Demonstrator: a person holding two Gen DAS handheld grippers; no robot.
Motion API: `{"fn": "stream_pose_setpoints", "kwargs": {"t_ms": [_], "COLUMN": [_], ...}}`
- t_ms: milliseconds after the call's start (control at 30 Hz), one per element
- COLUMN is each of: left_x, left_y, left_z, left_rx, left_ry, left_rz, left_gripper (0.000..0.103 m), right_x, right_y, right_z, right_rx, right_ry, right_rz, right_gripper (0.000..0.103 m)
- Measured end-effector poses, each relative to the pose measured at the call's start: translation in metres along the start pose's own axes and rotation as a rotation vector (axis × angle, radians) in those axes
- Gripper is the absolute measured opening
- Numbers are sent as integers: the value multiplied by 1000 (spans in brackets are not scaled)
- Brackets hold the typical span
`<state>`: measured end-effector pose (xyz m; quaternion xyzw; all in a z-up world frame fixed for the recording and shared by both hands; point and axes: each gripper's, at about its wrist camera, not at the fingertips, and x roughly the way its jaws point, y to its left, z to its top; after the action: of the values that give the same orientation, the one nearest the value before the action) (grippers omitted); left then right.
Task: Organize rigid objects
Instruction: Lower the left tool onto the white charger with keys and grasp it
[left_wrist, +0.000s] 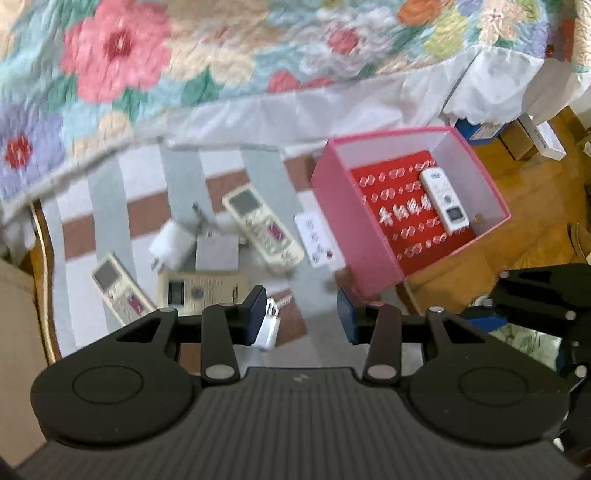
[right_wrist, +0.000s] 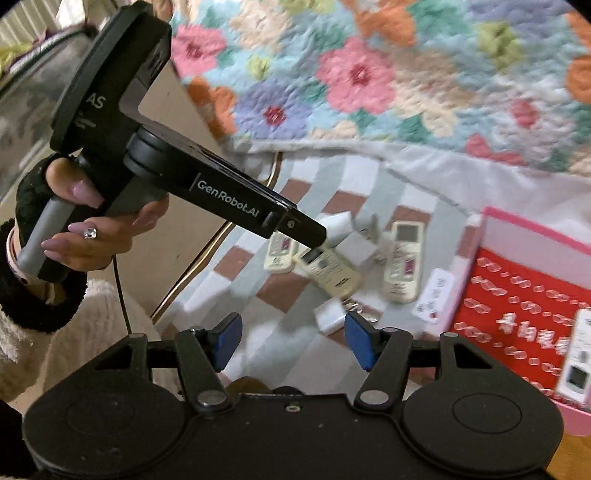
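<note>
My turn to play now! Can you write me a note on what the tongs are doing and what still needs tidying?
Left tongs: open, empty, above the striped cloth.
Right tongs: open, empty.
Done: one white remote lies in the pink box.
Left out on the cloth: three beige remotes, a flat white remote beside the box, white chargers and a small white plug. Box them next, probably.

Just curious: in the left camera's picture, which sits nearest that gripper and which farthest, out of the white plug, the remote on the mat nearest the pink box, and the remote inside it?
1. White plug, by the left gripper's left finger.
2. Cream remote, mid-mat.
3. White remote, inside the pink box, far right.
</note>
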<state>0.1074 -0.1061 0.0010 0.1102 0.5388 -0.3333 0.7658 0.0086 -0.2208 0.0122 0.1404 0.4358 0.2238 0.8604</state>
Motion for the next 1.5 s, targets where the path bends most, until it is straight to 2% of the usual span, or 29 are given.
{"fn": "stream_pose_setpoints", "kwargs": {"t_ms": [100,200,400,500,600,767,867,933,967,1033,1167,1233,1300,1367,1500], "left_x": [17,37,80,98,117,148,155,160,163,165,167,168,170,170,167], "left_y": [17,32,64,76,86,91,94,96,96,96,94,95,95,94,84], "left_z": [-15,-27,-40,-42,-44,-48,-50,-53,-54,-57,-61,-62,-64,-66,-67], "left_rx": [-16,-27,-87,-133,-173,-204,-240,-279,-306,-338,-379,-394,-417,-424,-384], "left_ry": [17,11,44,31,14,46,52,82,99,116,141,143,145,142,121], "left_rz": [-10,17,40,21,24,-6,-63,-134,-157,-174,-195,-204,-218,-218,-185], "left_gripper": [41,41,41,41,41,41,39,34,34,33,32,32,32,32,31], "right_x": [26,58,122,145,161,179,184,188,190,193,190,192,194,197,198], "right_y": [2,-2,-13,-20,-19,-23,-23,-22,-22,-23,-22,-17,-14,-14,-13], "right_z": [-6,-13,-32,-43,-49,-50,-50,-50,-50,-52,-54,-55,-54,-54,-53], "right_rx": [13,58,112,151,136,141,135,127,131,145,169,132,109,92,74], "right_ry": [2,0,16,11,-4,-6,-12,-9,2,8,3,6,8,6,-17], "right_rz": [13,7,-92,-122,-157,-204,-243,-256,-258,-307,-337,-357,-376,-391,-417], "right_gripper": [67,67,67,67,67,65,63,52,45,39,39,43,52,55,52]}}
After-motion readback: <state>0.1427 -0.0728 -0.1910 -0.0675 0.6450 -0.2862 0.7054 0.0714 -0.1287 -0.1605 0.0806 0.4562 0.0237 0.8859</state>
